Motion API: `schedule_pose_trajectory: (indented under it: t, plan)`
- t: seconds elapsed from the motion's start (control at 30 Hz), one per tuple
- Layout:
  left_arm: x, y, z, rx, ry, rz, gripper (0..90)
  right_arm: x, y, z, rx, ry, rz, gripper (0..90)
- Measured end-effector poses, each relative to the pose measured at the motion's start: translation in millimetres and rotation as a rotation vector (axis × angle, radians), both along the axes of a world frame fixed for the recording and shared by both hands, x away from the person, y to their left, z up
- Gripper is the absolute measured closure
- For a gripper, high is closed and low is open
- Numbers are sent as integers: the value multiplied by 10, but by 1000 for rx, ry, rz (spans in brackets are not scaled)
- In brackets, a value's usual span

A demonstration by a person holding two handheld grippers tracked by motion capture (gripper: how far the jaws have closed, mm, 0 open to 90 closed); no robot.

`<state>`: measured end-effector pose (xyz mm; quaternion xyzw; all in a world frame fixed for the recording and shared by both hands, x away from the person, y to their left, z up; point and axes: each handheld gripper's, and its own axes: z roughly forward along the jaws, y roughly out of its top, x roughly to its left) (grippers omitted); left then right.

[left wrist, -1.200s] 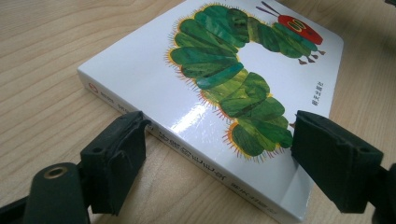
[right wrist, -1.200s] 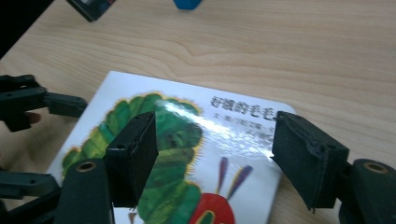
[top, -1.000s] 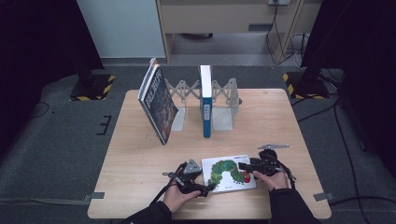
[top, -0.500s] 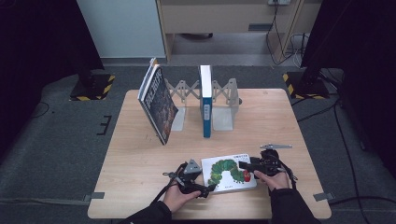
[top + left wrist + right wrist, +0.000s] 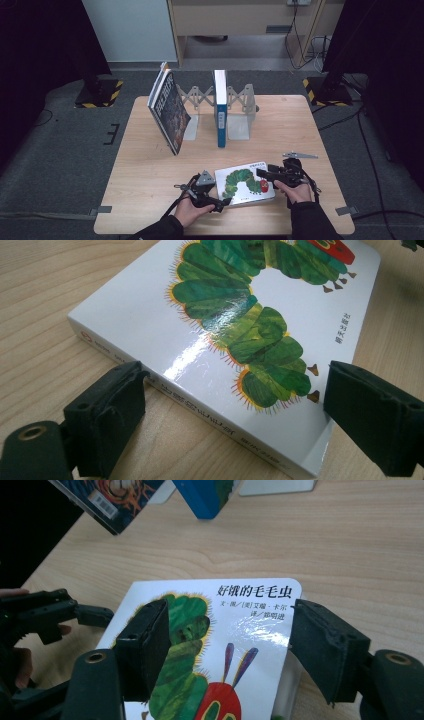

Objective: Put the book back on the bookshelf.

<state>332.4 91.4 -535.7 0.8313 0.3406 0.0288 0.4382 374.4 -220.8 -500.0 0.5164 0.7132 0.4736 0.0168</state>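
Caterpillar book (image 5: pixel 244 184) flat on table (image 5: pixel 150 170), near front edge, between two claws.

Left claw (image 5: pixel 222 202) at book's near-left corner, jaws just been opening, now spread wide with the corner between them, pads off the cover. Right claw (image 5: pixel 261 173) over the book's right end, jaws astride the cover's edge, one above, one just off the side; clamped or not, cannot tell. Just right of that hand, small grey metal piece (image 5: pixel 299 155) lying loose on the wood. Farther back, dark-covered book (image 5: pixel 169 111) leaning tilted, blue book (image 5: pixel 220 107) upright in grey expanding rack (image 5: pixel 240 107). Bare wood between flat book and rack.
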Motion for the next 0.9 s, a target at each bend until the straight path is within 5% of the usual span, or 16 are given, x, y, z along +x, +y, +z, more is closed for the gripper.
schedule_pose_trajectory:
  t: [0.7,0.9]
  plan:
    - [14,13,-3,-12,12,-6,59,-14,-31,29,107,17,-13,298]
    - [18,20,-2,-11,15,-10,50,-28,-15,20,101,24,-2,300]
